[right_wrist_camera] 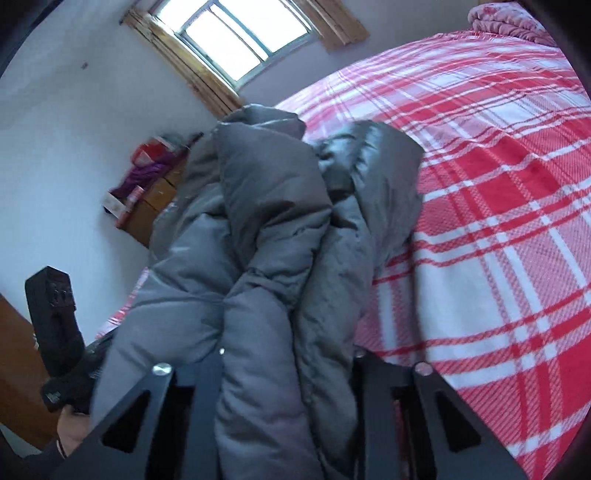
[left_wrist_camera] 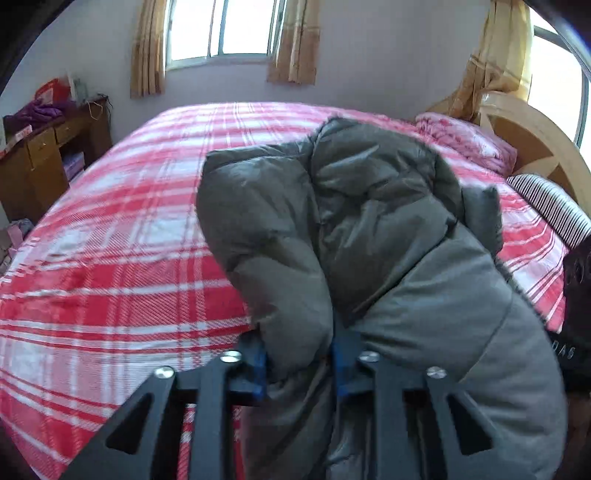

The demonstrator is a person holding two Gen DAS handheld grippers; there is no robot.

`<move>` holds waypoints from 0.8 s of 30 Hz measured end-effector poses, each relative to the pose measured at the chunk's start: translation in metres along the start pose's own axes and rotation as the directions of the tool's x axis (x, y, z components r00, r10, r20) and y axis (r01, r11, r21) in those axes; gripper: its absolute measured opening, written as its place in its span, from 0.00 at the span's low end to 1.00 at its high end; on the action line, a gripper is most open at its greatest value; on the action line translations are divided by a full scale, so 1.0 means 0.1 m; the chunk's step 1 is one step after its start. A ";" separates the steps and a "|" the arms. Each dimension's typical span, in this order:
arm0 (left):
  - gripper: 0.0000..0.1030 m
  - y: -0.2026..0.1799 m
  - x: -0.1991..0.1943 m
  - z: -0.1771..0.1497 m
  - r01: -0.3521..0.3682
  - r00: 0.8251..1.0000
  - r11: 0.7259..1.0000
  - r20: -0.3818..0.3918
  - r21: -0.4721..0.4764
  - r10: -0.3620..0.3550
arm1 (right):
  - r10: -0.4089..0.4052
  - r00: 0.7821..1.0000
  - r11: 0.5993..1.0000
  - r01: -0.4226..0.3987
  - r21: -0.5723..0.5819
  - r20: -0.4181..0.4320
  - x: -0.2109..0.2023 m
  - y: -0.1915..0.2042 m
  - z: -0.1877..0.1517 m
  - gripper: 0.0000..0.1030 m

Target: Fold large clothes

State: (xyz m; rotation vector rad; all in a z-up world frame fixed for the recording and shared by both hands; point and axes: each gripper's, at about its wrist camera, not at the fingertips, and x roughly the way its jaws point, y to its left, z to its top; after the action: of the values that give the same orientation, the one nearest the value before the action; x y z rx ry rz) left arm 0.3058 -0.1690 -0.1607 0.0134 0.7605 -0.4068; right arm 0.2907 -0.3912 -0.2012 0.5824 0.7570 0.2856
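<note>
Padded grey down coat, bunched on red-and-white plaid bed; long axis stretched away from both tongs; left tongs and right tongs clamped on near edge.

White letters on dark fabric at right edge of left wrist view; blurred, not reliably readable. No other text.

1 jacket, 2 windows, 1 bed

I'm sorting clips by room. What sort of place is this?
A home bedroom, most likely: a bed under a red plaid sheet, a wooden headboard with pillows, curtained windows and a cluttered wooden desk.
</note>
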 end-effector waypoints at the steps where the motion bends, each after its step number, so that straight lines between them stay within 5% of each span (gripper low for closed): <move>1: 0.20 0.01 -0.15 0.03 0.003 1.000 1.000 0.022 -0.007 -0.003 | 0.018 1.000 1.000 -0.018 0.014 0.015 -0.05 0.03 -0.02 0.22; 7: 0.18 0.07 -0.89 0.09 -0.022 0.993 1.000 0.115 0.013 0.020 | 0.113 0.990 0.994 -0.113 0.000 0.079 -0.35 0.40 -0.12 0.21; 13: 0.18 0.52 -1.53 0.07 -0.066 0.985 0.997 0.159 -0.034 0.070 | 0.223 0.971 0.974 -0.218 -0.065 0.084 -0.49 1.03 -0.21 0.21; 24: 0.18 1.35 -1.89 -0.23 -0.167 0.971 0.977 0.146 -0.135 0.187 | 0.303 0.952 0.939 -0.305 -0.161 -0.035 -0.05 1.90 -0.40 0.21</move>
State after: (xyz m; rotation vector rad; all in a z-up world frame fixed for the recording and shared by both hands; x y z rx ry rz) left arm 0.2172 0.0261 -0.0685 -0.0648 0.6200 -0.1878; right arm 0.2509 -0.2248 -0.1096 0.5405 0.6437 0.6318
